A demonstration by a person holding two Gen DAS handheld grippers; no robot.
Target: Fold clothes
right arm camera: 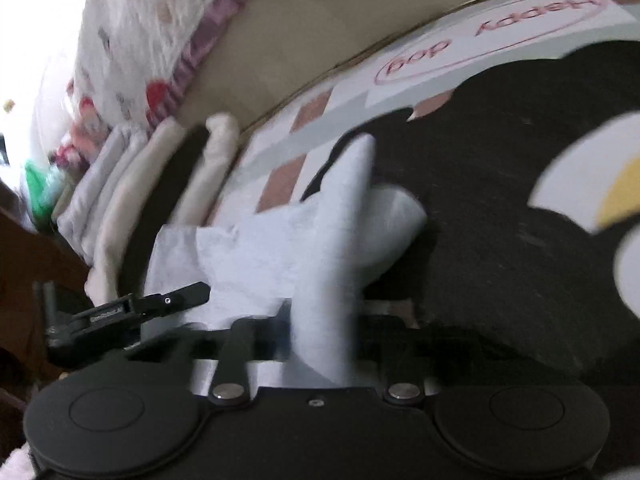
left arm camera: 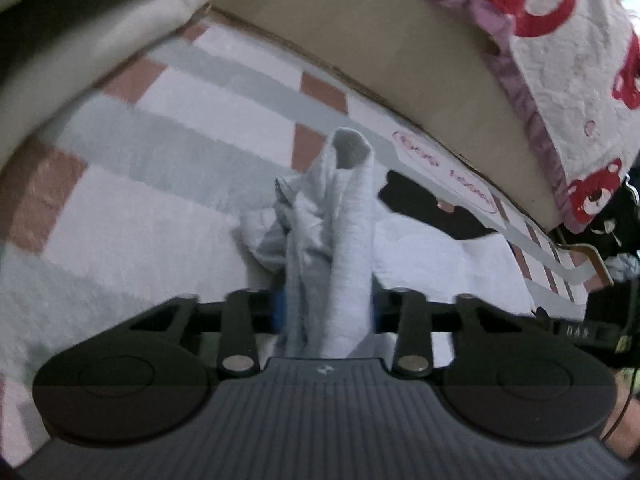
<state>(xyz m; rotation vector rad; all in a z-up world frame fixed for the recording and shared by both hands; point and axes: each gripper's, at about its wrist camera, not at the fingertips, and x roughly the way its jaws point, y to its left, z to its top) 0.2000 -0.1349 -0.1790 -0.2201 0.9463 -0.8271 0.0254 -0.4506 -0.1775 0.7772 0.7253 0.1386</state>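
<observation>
A pale grey-white garment lies bunched on the checked mat. One rolled fold of it rises between the blue pads of my left gripper, which is shut on it. In the right wrist view the same garment stands up as a thick fold. My right gripper is shut on that fold, over the mat's black animal print. The rest of the cloth spreads flat to the left, where a finger of the left gripper reaches in.
A stack of folded clothes sits at the mat's edge, also seen as folded clothes at top left. Behind the mat runs a beige bed side under a white quilt with red bears. Dark clutter lies far right.
</observation>
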